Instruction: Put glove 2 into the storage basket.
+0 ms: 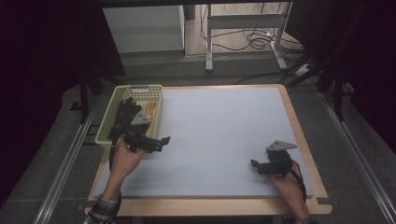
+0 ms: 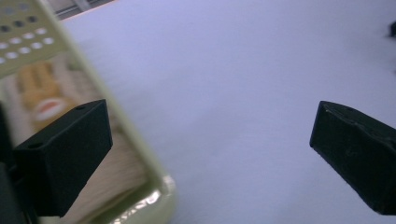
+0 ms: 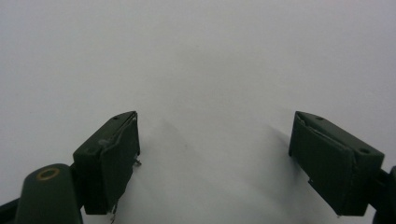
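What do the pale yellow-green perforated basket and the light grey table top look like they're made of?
The pale yellow-green perforated basket looks like moulded plastic: even punched holes, and a glossy rim in the left gripper view. The light grey table top seems a matte mat or laminate, without glare, on a wood-coloured board edge; exact material unclear.

Basket (image 2: 140, 154) contents — a blurred orange-and-white shape (image 2: 44, 100) behind the left tongs (image 2: 210, 149) — unidentifiable.

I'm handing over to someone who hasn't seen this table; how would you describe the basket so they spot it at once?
Start from the pale grey table top and look to its far left corner. There sits the basket, a pale yellow-green plastic tray with perforated walls and a handle slot, just beyond the left gripper. It is the only container there, with something orange inside.
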{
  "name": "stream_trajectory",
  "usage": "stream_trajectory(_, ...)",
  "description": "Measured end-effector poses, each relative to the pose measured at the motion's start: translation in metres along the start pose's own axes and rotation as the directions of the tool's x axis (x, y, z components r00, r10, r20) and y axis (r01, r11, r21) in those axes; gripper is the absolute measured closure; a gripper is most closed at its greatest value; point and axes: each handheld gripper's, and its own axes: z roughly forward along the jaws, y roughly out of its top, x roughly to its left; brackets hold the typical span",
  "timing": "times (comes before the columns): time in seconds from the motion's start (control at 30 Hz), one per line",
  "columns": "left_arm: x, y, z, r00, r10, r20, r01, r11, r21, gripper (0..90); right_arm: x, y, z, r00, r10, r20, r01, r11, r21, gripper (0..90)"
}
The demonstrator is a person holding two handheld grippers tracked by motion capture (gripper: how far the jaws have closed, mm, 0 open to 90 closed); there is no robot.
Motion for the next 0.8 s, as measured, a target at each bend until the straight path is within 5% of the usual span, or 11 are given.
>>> stream_trajectory(0.4, -0.041, -0.037, 0.035, 0.9956, 0.074, 0.057, -0.075, 0.9972, 0.010, 0.0, 0.000, 0.000, 0.000, 1.0000, -0.001, 0.001, 0.001, 1.000, -0.001, 15.8)
stream_trajectory(0.8, -0.051, -0.074, 0.063, 0.9945, 0.087, 0.059, -0.092, 0.9904, 0.103, 0.0, 0.001, 0.000, 0.000, 0.9999, -0.005, 0.011, 0.005, 1.000, -0.001, 14.5)
